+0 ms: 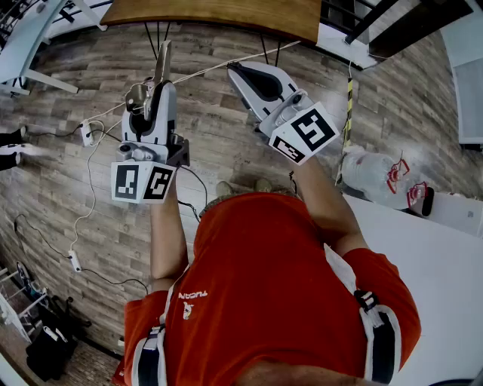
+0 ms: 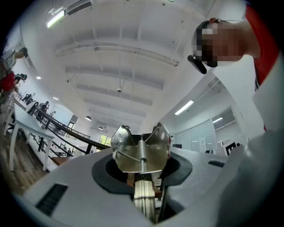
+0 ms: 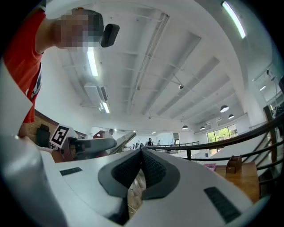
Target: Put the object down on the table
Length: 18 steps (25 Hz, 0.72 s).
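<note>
My left gripper (image 1: 155, 96) is clamped on the metal spring clip (image 2: 141, 153). In the left gripper view its flat stem is pinched between the pads, and the winged head with its coil spring stands up above them. In the head view the clip pokes up toward the upper left of the frame, over the plank floor (image 1: 226, 162) and resting on nothing. My right gripper (image 1: 240, 74) sits just right of centre with its pads closed on each other and nothing between them, so it has no part in this step. Both gripper cameras are tilted at the ceiling, so only the head view can guide me. I see two candidate surfaces: the wooden tabletop (image 1: 219, 13) along the top edge and the white table (image 1: 430, 256) at the right. I cannot tell which one is meant, though the wooden one lies straight ahead of the clip. To do this well, I would carry the clip over a bare patch well inside an edge. I would tip the left gripper forward so the clip comes down flat, not on its narrow head. I would let it touch before easing the jaws apart, since the sprung metal could skid or bounce. The right gripper should stay clear.
</note>
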Each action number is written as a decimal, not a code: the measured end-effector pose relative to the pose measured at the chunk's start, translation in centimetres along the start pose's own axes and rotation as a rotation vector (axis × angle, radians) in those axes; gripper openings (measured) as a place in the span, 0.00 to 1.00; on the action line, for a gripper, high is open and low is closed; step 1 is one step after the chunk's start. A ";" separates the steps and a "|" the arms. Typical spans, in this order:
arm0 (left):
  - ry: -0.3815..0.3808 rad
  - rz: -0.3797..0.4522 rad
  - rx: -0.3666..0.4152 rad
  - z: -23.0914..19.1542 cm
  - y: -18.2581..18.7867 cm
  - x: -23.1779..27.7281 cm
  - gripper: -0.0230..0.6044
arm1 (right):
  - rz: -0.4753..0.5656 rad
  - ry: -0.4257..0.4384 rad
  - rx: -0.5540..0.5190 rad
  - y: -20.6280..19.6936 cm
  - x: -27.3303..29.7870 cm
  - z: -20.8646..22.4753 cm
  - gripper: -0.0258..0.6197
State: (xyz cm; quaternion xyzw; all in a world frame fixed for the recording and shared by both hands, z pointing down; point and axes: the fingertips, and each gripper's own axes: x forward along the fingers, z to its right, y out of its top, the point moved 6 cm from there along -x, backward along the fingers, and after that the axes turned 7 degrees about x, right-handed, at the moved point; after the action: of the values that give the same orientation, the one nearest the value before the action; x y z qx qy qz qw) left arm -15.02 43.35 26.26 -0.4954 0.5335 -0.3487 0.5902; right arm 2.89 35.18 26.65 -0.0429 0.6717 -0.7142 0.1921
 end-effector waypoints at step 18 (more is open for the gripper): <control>-0.101 -0.026 -0.065 -5.7 -1.7 1.6 0.27 | -0.007 -0.124 0.017 -1.3 3.5 0.2 0.08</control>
State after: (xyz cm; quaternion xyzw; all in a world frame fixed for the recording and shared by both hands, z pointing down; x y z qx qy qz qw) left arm -20.09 40.16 27.73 -0.5383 0.5075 -0.3133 0.5954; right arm -0.56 33.90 27.25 -0.0875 0.6522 -0.7166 0.2313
